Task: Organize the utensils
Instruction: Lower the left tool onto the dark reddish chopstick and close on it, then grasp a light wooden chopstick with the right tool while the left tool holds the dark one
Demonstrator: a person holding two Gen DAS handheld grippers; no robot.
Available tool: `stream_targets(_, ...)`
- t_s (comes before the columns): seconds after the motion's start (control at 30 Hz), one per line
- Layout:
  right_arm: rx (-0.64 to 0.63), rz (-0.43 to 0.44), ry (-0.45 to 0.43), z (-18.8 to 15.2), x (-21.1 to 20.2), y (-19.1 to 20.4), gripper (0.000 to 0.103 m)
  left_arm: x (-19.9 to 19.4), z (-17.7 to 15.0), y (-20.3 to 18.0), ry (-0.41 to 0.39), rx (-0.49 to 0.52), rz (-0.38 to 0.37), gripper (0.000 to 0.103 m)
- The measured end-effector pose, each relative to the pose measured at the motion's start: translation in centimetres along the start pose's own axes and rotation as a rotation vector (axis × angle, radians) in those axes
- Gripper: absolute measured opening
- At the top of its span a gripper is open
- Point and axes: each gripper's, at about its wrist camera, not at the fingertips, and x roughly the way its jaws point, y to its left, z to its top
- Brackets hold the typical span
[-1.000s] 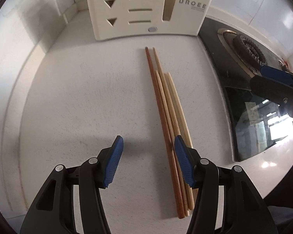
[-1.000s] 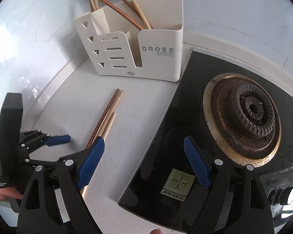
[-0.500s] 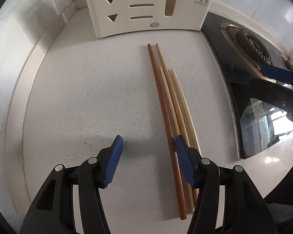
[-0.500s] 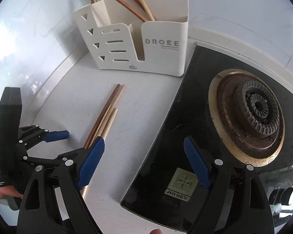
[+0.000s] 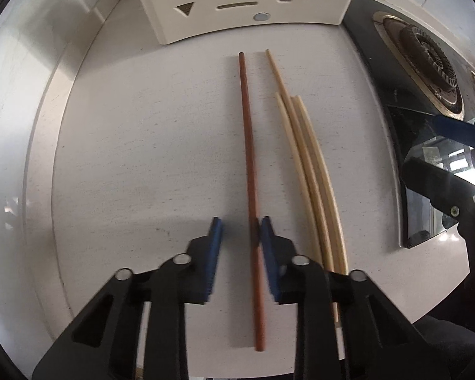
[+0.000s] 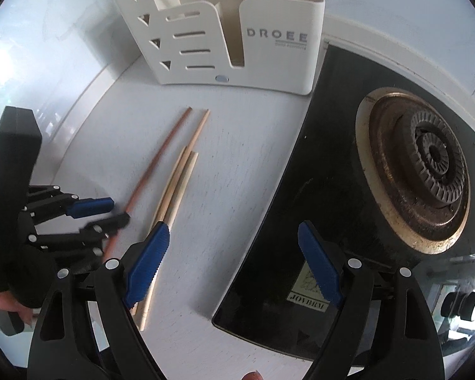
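**Left tool astride red chopstick, right tool idle**

Left tool (image 5: 240, 237): pads partly spread, one on each side of the red chopstick (image 5: 248, 145). The right-hand pad looks to be touching the stick; a clear gap remains to the other pad. Not pinching. Some motion blur on the tool here.

Red chopstick lies flat on the white desk (image 5: 142, 142), pointing toward the holder (image 5: 247, 3). It sits apart from the pale chopsticks (image 5: 304, 158), three of them lying bunched together just to its right. The longest of the three reaches almost as far toward the holder as the red one.

Holder: cream plastic, slotted front, lettering "DROEE", standing at the back of the desk against the wall. In the right wrist view, several sticks, reddish and pale, lean out of its top.

Right tool (image 6: 234, 266): pads spread wide, holding nothing, above the desk edge where it meets the black hob (image 6: 326, 158). Its left pad overlaps the near ends of the pale chopsticks in view; contact cannot be judged. Burner (image 6: 427, 171), brown and worn, sits on the hob to the right.
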Motion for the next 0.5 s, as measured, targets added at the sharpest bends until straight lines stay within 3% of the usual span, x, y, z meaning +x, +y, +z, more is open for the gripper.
stream_targets(0.07, 0.002, 0.000, 0.030, 0.2, 0.3, 0.4, 0.083, 0.1, 0.1, 0.4, 0.016, 0.002, 0.008, 0.007)
stream_targets(0.5, 0.033, -0.016, 0.233, 2.2, 3.1, 2.5, 0.083, 0.5, 1.1, 1.0, 0.089, 0.068, -0.038, 0.006)
